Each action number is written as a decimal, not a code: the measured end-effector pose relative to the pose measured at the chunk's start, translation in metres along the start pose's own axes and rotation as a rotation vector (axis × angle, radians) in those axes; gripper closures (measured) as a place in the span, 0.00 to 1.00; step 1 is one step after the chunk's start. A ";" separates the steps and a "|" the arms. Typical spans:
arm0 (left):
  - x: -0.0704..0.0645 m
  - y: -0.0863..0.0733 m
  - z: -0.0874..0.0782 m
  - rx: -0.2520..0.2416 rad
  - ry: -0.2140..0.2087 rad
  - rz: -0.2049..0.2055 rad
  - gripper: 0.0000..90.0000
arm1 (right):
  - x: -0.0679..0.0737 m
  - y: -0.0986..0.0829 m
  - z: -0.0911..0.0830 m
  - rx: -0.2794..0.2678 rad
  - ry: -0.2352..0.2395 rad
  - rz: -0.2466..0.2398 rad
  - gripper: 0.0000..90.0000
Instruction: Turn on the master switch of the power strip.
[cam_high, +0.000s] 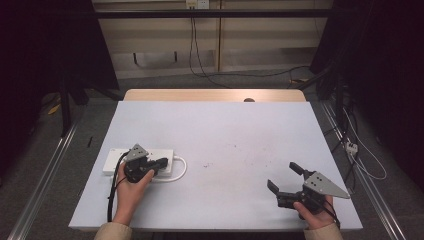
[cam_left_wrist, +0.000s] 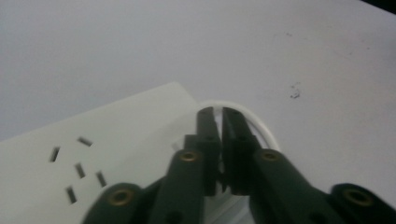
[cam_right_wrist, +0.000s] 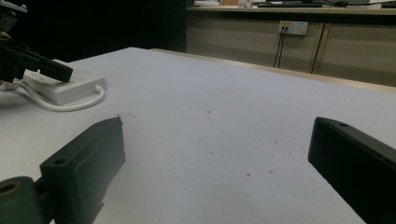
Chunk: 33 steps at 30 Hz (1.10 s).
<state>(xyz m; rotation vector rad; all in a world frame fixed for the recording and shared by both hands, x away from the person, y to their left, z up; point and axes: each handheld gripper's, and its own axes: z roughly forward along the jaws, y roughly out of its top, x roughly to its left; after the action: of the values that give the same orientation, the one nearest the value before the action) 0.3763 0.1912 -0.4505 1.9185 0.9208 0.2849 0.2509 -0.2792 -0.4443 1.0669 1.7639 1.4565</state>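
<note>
black jaws of the left gripper (cam_left_wrist: 218, 140) sat right up against the lens in its own view, pressed nearly together with just a thin slit between them. whether they actually pinched anything in that slit i couldn't tell, the bit underneath was blurry. just past the tips the white cable (cam_left_wrist: 259, 126) curled in a loop, and to the left of the jaws lay the white power strip (cam_left_wrist: 93, 149), socket slots facing up.

from the high view that gripper (cam_high: 159, 163) hovered over the right end of the strip (cam_high: 117, 157), where the cable (cam_high: 179, 170) looped out onto the table (cam_high: 225, 130). so my read was the job had only just got going: the strip lay flat near the table's left side and the cord was loose beside it. if the cord was meant to be gathered, pulled or moved, pretty much all of that was left.

the right gripper (cam_high: 283, 176) was well apart from all this, parked low near the front right of the table, jaws spread wide with nothing between them. in its own view the strip (cam_right_wrist: 65, 88) sat far off beyond its left jaw. looked like it was just waiting its turn.
</note>
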 end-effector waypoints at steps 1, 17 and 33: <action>0.000 0.000 0.000 -0.010 -0.003 -0.008 0.95 | 0.000 0.000 0.000 0.001 0.001 0.001 0.04; -0.002 0.005 -0.008 -0.044 -0.045 -0.029 0.74 | 0.000 0.001 0.001 -0.001 0.004 -0.002 0.04; -0.007 0.009 -0.009 -0.039 -0.086 -0.024 0.52 | 0.000 0.001 0.001 0.000 0.006 0.000 0.04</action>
<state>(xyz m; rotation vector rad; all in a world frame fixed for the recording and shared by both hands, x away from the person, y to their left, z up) 0.3710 0.1896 -0.4366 1.8677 0.8744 0.2033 0.2519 -0.2783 -0.4439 1.0635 1.7680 1.4617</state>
